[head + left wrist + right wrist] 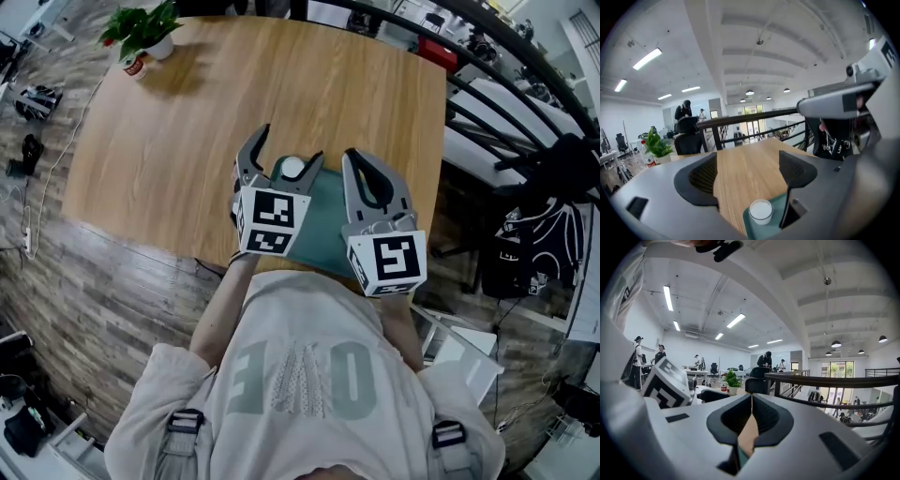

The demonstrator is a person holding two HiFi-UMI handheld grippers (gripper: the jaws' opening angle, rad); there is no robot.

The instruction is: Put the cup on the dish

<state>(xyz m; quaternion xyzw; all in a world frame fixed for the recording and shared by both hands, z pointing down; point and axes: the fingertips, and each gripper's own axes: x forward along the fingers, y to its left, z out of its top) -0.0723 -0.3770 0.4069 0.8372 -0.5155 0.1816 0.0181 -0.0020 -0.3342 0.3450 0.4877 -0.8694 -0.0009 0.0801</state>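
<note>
Head view: a wooden table with a potted plant at its far left corner. Near the front edge lies a teal square dish. The white cup stands upright on the dish, at its far left corner. The left gripper is over that corner w/ its jaws wide apart, one on each side of the cup and not touching it. The right gripper is just beside it, over the right part of the dish, jaws brought together. Each gripper shows its marker cube toward the person.

Left gripper view: the jaws stand fully spread and the black pads press on nothing. Between them shows the table top. Lower, closer to the camera than the pads, the cup sits on the dish, free of both jaws. The plant is at the left and a black railing runs behind the table.

Right gripper view: the jaws of the right gripper meet at the tips, w/ only a thin slit left between the pads, and nothing is held. Through the slit shows a strip of wood and under it a bit of teal dish. The left gripper's marker cube is at the left and the plant stands further back
</note>
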